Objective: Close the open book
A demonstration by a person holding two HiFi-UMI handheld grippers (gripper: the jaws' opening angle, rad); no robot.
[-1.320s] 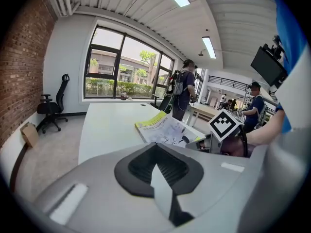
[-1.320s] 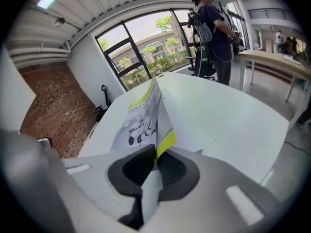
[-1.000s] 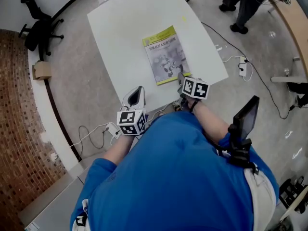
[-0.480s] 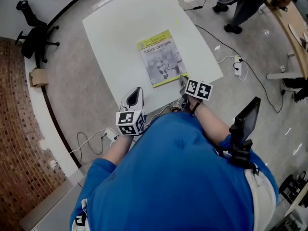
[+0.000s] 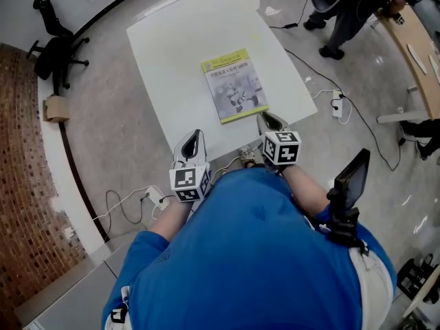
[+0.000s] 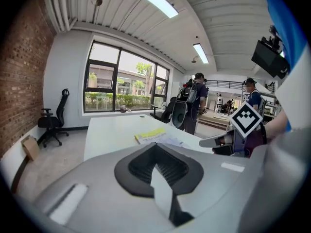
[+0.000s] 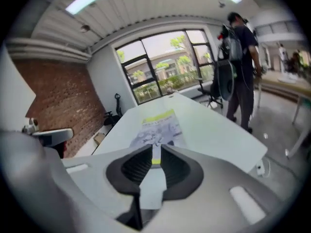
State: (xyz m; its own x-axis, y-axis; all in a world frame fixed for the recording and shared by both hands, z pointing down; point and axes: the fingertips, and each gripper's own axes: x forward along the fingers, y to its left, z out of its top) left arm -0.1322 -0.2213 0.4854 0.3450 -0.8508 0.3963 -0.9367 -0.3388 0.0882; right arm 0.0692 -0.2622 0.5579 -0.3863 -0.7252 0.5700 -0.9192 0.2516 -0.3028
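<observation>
**Jaws parted and empty, book lying shut ahead**

Found the right gripper [image 5: 265, 119] with its jaws a narrow gap apart and nothing between them. Found the left gripper [image 5: 194, 136] much the same: a slim gap, nothing held.

Saw the book [image 5: 234, 84] straight ahead of the right jaws, framed in their gap and well clear of the tips. Saw it ahead and off to the right of the left jaws. Noted it flat on the white table [image 5: 172, 40], cover up, no pages showing.

Judged the closing done, with both grippers back at the near edge. Judged that the next move called for little beyond a check that the cover sat flat.

Spotted no container near either pair of jaws.
</observation>
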